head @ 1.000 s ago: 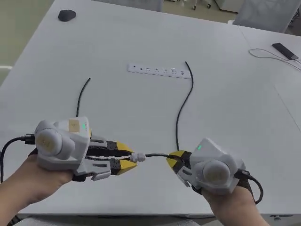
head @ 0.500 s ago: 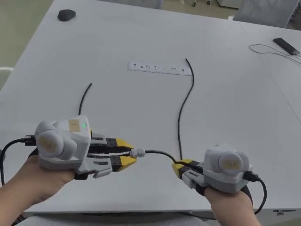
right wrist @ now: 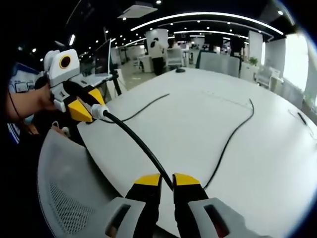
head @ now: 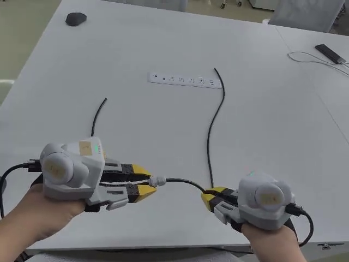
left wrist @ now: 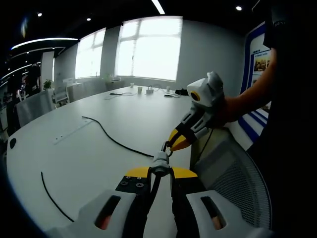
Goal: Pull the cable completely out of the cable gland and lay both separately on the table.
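The left tool (head: pixel 146 184) clamps the white cable gland (head: pixel 158 180); the right tool (head: pixel 210 195) pinches the black cable (head: pixel 209 139). The head view takes in a power strip (head: pixel 185 80) farther up the desk (head: pixel 262 120).

Table (head: pixel 272 136) bare ahead; power strip (head: pixel 185 80), short cable (head: pixel 97 114) farther off

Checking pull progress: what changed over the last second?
The right gripper, shut on the cable, moved away from the left gripper, toward the person; a longer stretch of cable now spans between it and the cable gland. The left gripper kept holding the gland about where it was. The power strip lies unchanged.
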Motion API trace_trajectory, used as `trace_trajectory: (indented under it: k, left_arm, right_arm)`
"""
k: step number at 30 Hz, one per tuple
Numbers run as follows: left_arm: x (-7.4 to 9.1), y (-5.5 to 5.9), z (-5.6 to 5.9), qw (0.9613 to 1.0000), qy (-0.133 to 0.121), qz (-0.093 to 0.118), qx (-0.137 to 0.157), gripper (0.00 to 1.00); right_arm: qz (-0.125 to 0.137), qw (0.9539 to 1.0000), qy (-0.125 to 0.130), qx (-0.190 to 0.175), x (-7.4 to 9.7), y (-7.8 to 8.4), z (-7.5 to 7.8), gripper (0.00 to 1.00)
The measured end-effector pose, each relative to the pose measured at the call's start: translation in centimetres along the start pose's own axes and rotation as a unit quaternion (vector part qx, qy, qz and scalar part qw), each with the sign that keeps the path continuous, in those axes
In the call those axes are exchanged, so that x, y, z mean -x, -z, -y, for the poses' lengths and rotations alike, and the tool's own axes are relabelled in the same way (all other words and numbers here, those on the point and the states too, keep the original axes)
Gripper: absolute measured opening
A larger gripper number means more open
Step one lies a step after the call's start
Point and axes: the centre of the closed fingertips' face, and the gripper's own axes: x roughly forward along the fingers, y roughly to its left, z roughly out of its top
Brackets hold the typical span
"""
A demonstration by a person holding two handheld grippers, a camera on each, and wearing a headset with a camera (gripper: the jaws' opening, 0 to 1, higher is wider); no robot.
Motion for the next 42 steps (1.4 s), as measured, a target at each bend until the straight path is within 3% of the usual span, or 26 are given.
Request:
trace_trajectory:
  k: [4, 8, 11, 13, 14, 17, 20, 24, 28, 30, 35, 39, 42]
  left_arm:
    - [0.1, 0.1, -0.2, 0.9999, -0.003, -0.001, 0.011, 0.15]
    - [-0.1, 0.4, 0.0, 0.9999, 0.002, -0.01, 0.007, 0.15]
    - [-0.1, 0.3, 0.0, 0.9999, 0.005, -0.011, 0.006, 0.15]
    - [-0.1, 0.3, 0.0, 0.9999, 0.006, -0.012, 0.008, 0.15]
    - [-0.2, 0.2, 0.0, 0.9999, 0.007, -0.012, 0.006, 0.15]
    - [-0.3, 0.3, -0.1, 0.9998, 0.009, -0.016, 0.003, 0.15]
    - [-0.4, 0.4, 0.0, 0.9998, 0.01, -0.018, 0.004, 0.15]
    - [-0.5, 0.4, 0.0, 0.9997, 0.01, -0.02, 0.002, 0.15]
    - [-0.5, 0.5, 0.0, 0.9997, 0.012, -0.022, -0.006, 0.15]
    - [-0.6, 0.5, 0.0, 0.9997, 0.013, -0.023, -0.003, 0.15]
    - [-0.6, 0.6, -0.1, 0.9997, 0.012, -0.023, -0.002, 0.15]
    - [-0.6, 0.8, -0.1, 0.9995, 0.015, -0.025, -0.007, 0.15]
    - [-0.6, 0.7, -0.2, 0.9995, 0.016, -0.025, -0.014, 0.15]
  right_arm:
    - [-0.007, 0.9984, -0.005, 0.056, 0.6, -0.9, -1.0, 0.17]
    - [-0.001, 0.9912, -0.008, 0.132, 1.0, -3.0, -3.1, 0.21]
    - [0.014, 0.9902, -0.022, 0.137, 1.1, -5.0, -4.9, 0.18]
    - [0.012, 0.9867, -0.023, 0.161, 0.9, -5.7, -5.5, 0.18]
    - [0.013, 0.9813, -0.018, 0.191, 0.7, -6.4, -5.8, 0.18]
    - [0.006, 0.974, -0.017, 0.226, 0.1, -6.7, -6.3, 0.15]
    - [-0.012, 0.9715, -0.029, 0.235, -0.6, -6.2, -6.7, 0.14]
    - [-0.006, 0.9662, -0.027, 0.256, -0.8, -6.7, -7.0, 0.09]
    - [-0.015, 0.9637, -0.035, 0.264, -1.1, -6.6, -7.5, 0.07]
    - [-0.023, 0.9603, -0.032, 0.276, -1.3, -6.4, -7.5, 0.06]
    - [-0.021, 0.9632, -0.029, 0.266, -1.5, -6.4, -7.2, 0.03]
    - [-0.027, 0.9617, -0.033, 0.271, -1.6, -6.2, -7.3, 0.02]
    - [-0.026, 0.9637, -0.033, 0.264, -1.8, -6.2, -7.2, 0.02]
